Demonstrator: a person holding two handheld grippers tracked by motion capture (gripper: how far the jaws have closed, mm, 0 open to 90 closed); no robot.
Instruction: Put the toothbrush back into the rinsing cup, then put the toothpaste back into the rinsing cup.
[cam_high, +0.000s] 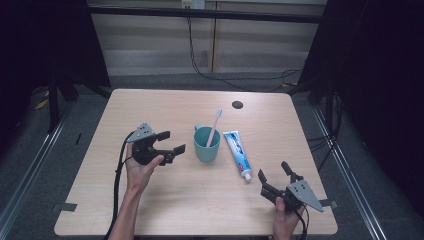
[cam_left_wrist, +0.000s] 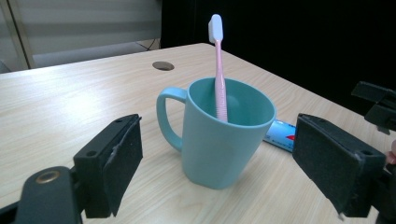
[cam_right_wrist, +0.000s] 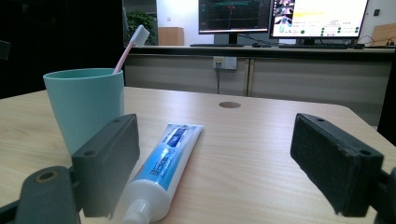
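Approach step, judged: teal cup (cam_high: 207, 145) with pink toothbrush (cam_high: 214, 127) stands mid-tabletop (cam_high: 150, 200), toothpaste tube (cam_high: 238, 154) just beside; left tongs (cam_high: 170, 142) and right tongs (cam_high: 274, 173) both gape wide, empty; next needs closing in.

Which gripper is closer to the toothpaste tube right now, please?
Right. The right gripper sits open just beyond the cap end of the toothpaste tube; the left gripper is open on the far side of the mug.
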